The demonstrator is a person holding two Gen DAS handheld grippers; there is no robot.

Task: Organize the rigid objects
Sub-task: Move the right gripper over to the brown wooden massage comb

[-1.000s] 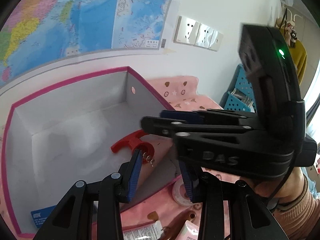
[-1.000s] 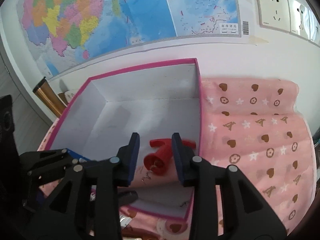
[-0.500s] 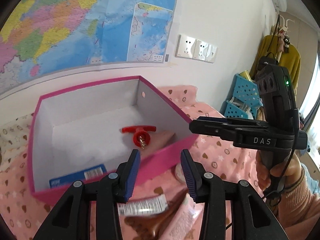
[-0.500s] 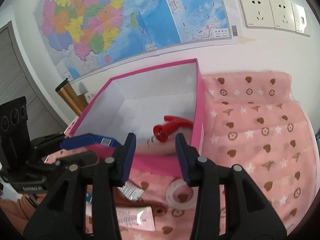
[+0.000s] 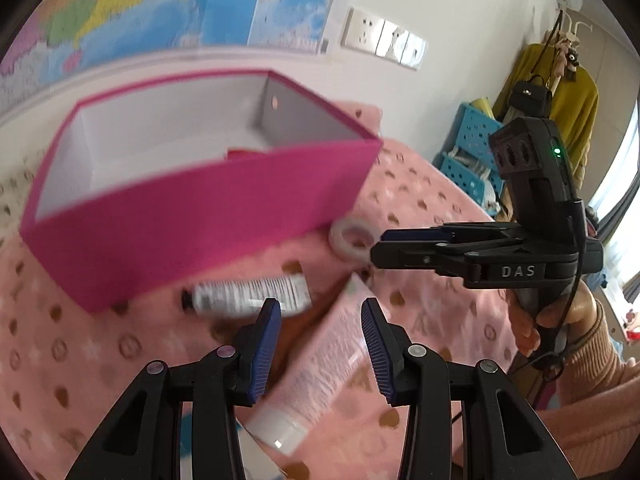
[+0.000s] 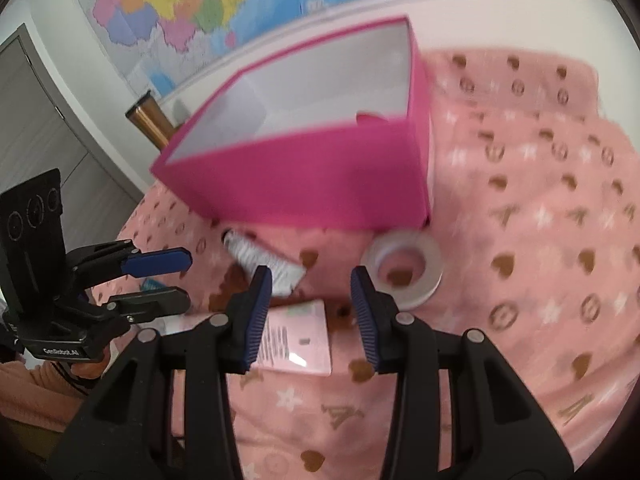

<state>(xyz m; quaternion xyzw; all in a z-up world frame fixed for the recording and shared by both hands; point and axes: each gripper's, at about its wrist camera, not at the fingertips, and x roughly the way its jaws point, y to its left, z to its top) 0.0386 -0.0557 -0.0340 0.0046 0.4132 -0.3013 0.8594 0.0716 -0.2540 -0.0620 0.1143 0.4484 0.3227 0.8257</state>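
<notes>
Beside the pink box (image 5: 192, 208), both claws hang released over loose things on the pink cloth (image 6: 540, 240): left claw (image 5: 320, 344) above a tube (image 5: 320, 364), right claw (image 6: 311, 312) near tape (image 6: 404, 268), likely choosing what to box next.

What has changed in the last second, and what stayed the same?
Both grippers pulled back out of the pink box and now hover open over the items in front of it: the left gripper above the pink tube, the right gripper near the tape roll. The red object remains inside the box. Nothing was grasped.
</notes>
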